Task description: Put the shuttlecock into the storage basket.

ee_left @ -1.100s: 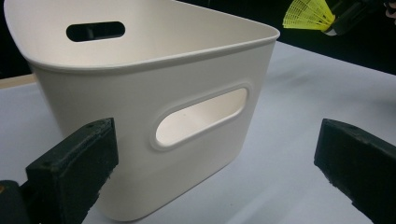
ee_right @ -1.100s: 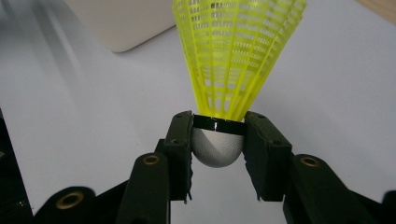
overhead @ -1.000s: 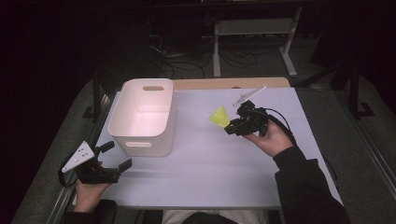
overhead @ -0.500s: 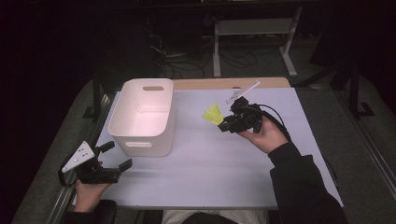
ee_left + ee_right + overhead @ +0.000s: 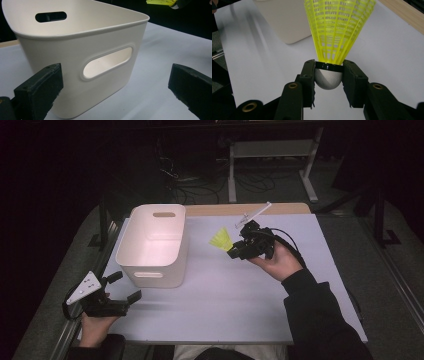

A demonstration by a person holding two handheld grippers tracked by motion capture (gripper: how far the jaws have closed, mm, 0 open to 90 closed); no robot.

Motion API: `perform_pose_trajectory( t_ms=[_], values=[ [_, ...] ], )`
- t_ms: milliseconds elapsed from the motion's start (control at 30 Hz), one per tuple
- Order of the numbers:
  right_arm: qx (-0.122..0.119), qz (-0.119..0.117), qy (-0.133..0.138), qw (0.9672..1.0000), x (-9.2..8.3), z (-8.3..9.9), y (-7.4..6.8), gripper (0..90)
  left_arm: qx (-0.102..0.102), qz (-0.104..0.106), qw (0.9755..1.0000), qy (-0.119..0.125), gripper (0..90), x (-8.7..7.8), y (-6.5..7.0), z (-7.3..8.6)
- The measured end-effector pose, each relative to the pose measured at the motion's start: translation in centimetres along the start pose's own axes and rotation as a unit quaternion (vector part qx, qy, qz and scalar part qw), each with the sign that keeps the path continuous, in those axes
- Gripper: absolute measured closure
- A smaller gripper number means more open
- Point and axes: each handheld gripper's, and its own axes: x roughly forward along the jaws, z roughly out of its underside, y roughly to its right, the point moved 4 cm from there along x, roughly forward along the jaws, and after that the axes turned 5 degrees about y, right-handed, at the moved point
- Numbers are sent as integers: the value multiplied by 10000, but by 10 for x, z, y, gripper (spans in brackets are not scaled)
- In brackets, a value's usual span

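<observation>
Gripping a yellow shuttlecock (image 5: 338, 30) by its white cork, the right tongs (image 5: 239, 249) have carried it left above the counter (image 5: 240, 305), nearer the white bin (image 5: 131, 251). Near left, the left tongs (image 5: 122, 287) stay open, empty.

The shuttlecock (image 5: 337, 42) is a plastic one with a bright yellow slotted skirt, a thin black band at the neck and a rounded white cork head. Its head sits clamped between the two black jaws of the right gripper (image 5: 328, 77), pads pressing on both sides, with the skirt flaring away from the jaws. In the high view the shuttlecock (image 5: 220, 240) hangs in the air above the white table (image 5: 240, 310), lifted clear of its surface, skirt pointing toward the white bin (image 5: 155, 245), which stands nearby but apart from it.
</observation>
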Motion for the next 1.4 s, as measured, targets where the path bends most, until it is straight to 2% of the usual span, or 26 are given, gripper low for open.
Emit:
perform_pose_trajectory(
  t_ms=[733, 1400],
  values=[
    [-186, -91, 116, 9997, 4, -19, -9, 624, 0, 4, 10000, 1, 0, 0, 0, 0],
    [-339, -235, 241, 9989, 13, -45, -19, 624, 2, 4, 10000, 4, 0, 0, 0, 0]
  ],
)
